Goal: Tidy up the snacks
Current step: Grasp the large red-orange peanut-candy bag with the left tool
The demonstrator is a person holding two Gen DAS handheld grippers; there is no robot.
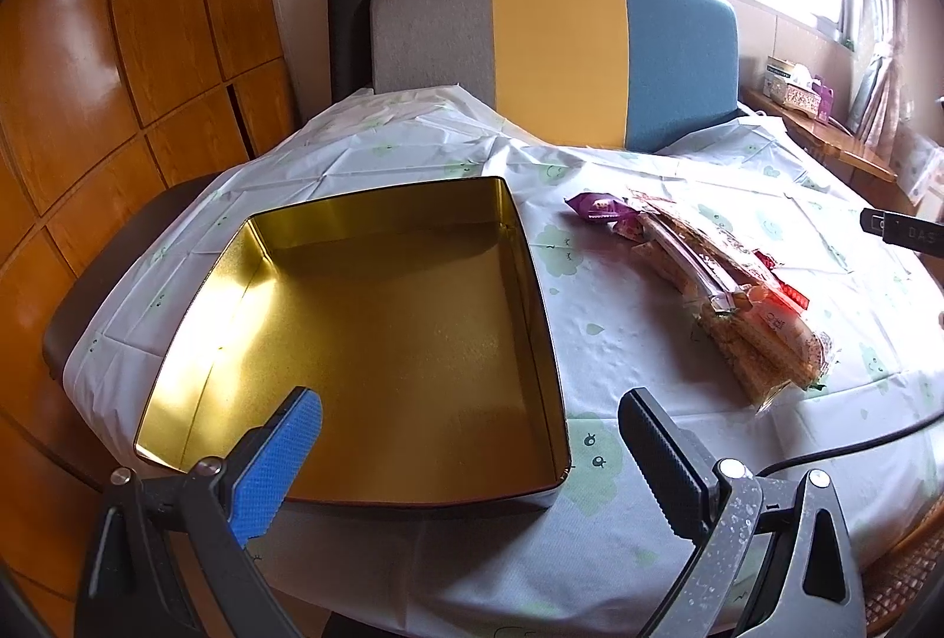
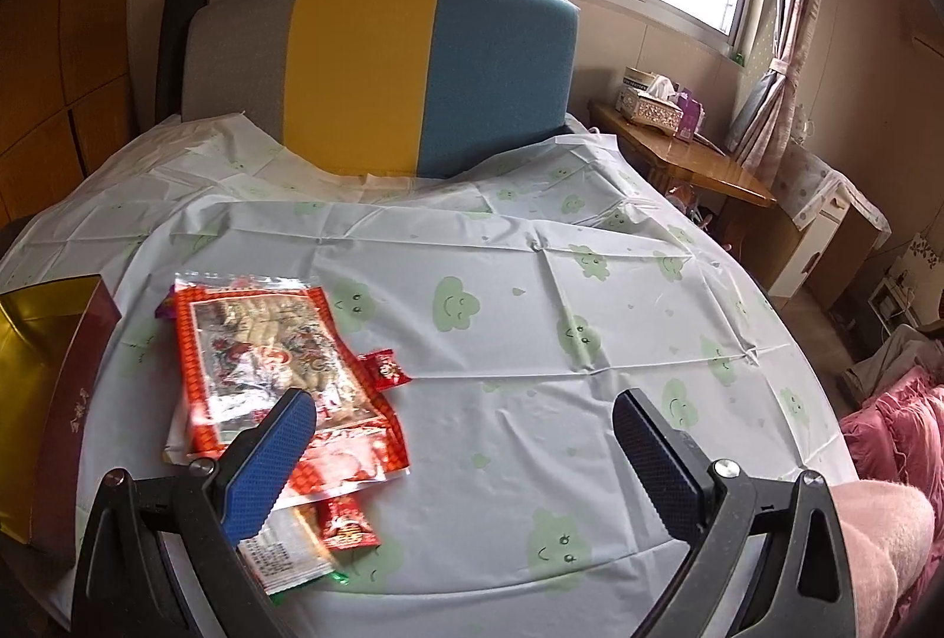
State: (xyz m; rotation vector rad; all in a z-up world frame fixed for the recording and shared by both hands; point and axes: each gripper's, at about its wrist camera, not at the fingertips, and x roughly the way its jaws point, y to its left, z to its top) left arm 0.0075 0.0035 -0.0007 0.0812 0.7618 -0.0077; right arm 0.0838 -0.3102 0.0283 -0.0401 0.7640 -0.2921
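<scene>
Worktop (image 2: 531, 343): covered by a cloud-print cloth.
Tin (image 1: 377, 331): gold inside, lidless, left of the snacks.
Snacks (image 2: 265, 372): packets piled on the cloth.
Left tool (image 1: 469, 425): fingers spread, holding nothing, over the tin's near corner.
Right tool (image 2: 463, 431): fingers spread, holding nothing, above the pile.

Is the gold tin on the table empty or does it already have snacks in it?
Empty. The gold tin shows only bare shiny floor; the snack packets lie in a pile on the tablecloth beside it.
</scene>
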